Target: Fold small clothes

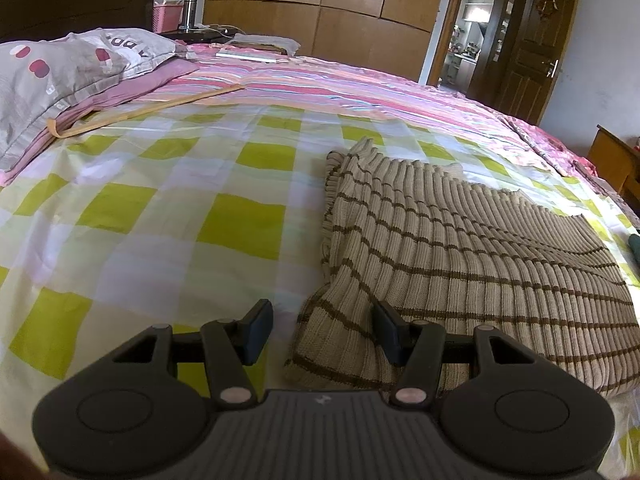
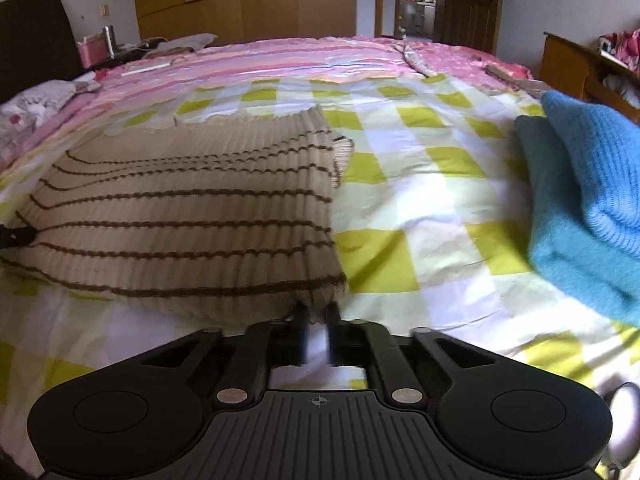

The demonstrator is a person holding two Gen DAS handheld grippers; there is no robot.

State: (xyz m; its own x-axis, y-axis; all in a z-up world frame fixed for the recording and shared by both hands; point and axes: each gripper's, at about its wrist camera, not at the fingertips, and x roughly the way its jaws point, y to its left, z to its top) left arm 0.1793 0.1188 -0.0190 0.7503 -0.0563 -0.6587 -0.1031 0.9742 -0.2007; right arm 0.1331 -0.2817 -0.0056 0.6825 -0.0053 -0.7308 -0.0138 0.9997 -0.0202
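Left gripper (image 1: 322, 334) is spread wide, jaws well apart, straddling the near-left corner of the striped sweater (image 1: 460, 256). A fold of the knit sits in the gap, and the right-hand finger (image 1: 390, 332) overlaps the fabric; can't tell if it's actually touching. Nothing is clamped.

Right gripper (image 2: 318, 322) is nearly closed, jaws pinched on the sweater's near-right corner (image 2: 316, 300). That view is motion-blurred around the fingertips, but fabric visibly runs down between them.

Sweater: beige ribbed knit with thin brown stripes, lying mostly flat on the bed (image 2: 400, 208), on the green-and-white checked sheet (image 1: 160, 208). In the right wrist view it fills the left-centre, with the left edge slightly lifted and a dark bit at its far left edge that I can't identify.

Other stuff:
- blue knit pile (image 2: 580, 208), at the right of the bed, well apart from the sweater; a lighter blue piece lies on top of a teal one
- pink striped cover (image 1: 340, 84) beyond the checked sheet
- grey pillow (image 1: 68, 68) at far left, resting on a mauve one
- wooden wardrobe (image 1: 320, 4) against the back wall
- open doorway (image 1: 476, 28) to its right
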